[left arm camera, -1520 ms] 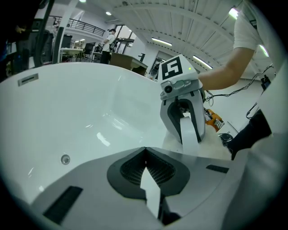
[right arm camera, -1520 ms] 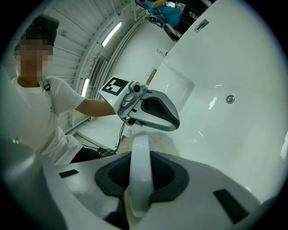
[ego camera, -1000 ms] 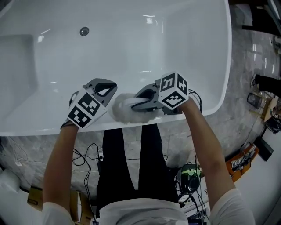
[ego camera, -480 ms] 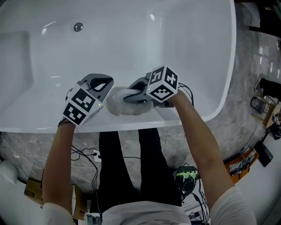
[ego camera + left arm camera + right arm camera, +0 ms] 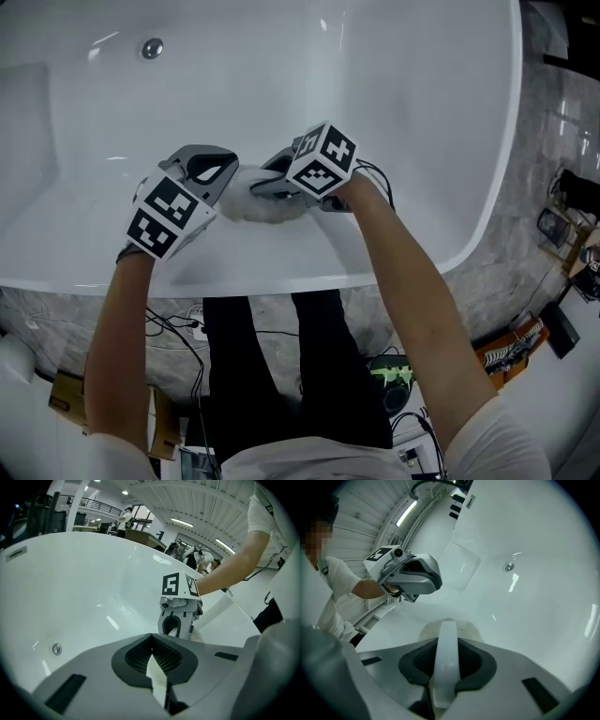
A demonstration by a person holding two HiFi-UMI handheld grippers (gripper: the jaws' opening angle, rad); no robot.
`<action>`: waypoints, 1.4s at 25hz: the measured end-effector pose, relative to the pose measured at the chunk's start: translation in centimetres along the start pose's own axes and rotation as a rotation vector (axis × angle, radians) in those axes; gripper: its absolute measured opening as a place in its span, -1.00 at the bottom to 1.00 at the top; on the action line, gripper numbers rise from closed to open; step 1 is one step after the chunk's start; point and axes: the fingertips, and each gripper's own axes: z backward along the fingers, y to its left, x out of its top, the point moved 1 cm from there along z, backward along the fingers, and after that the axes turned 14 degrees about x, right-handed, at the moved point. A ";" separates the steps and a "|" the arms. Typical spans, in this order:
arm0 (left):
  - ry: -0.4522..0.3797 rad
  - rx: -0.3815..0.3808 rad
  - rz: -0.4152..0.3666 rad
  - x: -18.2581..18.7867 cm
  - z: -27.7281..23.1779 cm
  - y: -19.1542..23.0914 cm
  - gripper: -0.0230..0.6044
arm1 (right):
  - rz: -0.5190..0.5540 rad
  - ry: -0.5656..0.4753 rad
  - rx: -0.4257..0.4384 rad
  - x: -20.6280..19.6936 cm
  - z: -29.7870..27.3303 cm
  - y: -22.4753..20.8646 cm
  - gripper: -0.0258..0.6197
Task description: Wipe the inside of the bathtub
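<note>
With your right claw (image 5: 270, 185) gripping the white handle (image 5: 446, 663), press the fluffy pad (image 5: 247, 206) just ahead of its tips flat on the bathtub wall (image 5: 394, 112), holding your closed, empty left claw (image 5: 214, 169) clear.

Grey left gripper (image 5: 222, 168), right gripper (image 5: 262, 185); white sleeves (image 5: 489, 439), black trousers (image 5: 251, 375).

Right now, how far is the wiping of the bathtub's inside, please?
Done: this cannot be judged; the bathtub looks equally white and glossy everywhere, with no wet trail. In hand: the right gripper is shut on the white scrubber, whose pad seems to lie on the near inner wall. The left gripper is shut and empty beside it. Left: probably most of the inside, such as the floor round the drain.
</note>
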 end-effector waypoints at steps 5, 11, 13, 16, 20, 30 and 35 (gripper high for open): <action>0.007 -0.001 0.013 0.1 -2.7 -0.2 -0.89 | -0.012 0.013 -0.010 -1.2 0.6 -3.5 -0.63; 0.019 0.000 0.019 -0.4 -5.4 -0.1 -0.89 | -0.014 0.027 -0.019 -2.0 0.6 -7.4 -0.63; 0.021 0.001 0.026 -0.4 -6.4 0.0 -0.89 | -0.015 0.031 -0.027 -2.3 0.7 -8.8 -0.63; 0.027 -0.005 0.027 -0.6 -7.7 -0.2 -0.89 | -0.026 0.040 -0.030 -2.7 0.8 -10.7 -0.63; 0.040 -0.006 0.007 -1.2 -9.0 0.1 -0.89 | -0.023 0.053 -0.045 -2.8 0.6 -13.1 -0.63; 0.048 -0.010 0.014 -2.0 -11.0 -0.3 -0.89 | -0.009 0.093 -0.142 -5.0 1.8 -17.9 -0.63; 0.054 -0.006 0.017 -2.6 -11.1 -0.3 -0.89 | -0.018 0.151 -0.184 -7.0 3.4 -19.0 -0.63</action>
